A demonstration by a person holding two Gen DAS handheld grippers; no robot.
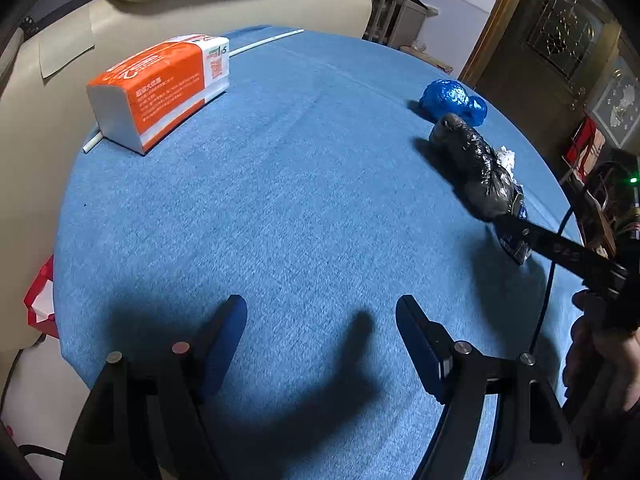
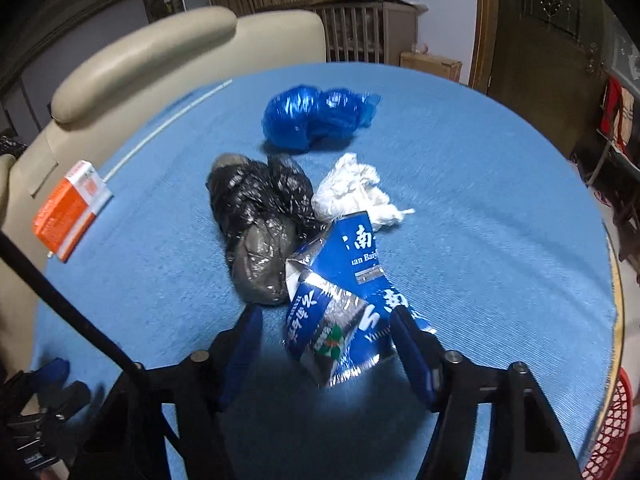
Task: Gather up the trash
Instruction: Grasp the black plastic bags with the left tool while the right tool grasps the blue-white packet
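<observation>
The right gripper (image 2: pixel 326 322), half-closed around a crumpled blue wrapper (image 2: pixel 340 300) on the blue worktop (image 2: pixel 480 200), must next pinch and lift it; the left gripper (image 1: pixel 322 316) hovers wide, empty.

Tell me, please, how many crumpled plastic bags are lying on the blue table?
2: the blue bag lies at the far side, and the black bag lies nearer, beside the white tissue wad. Others may be hidden.
</observation>
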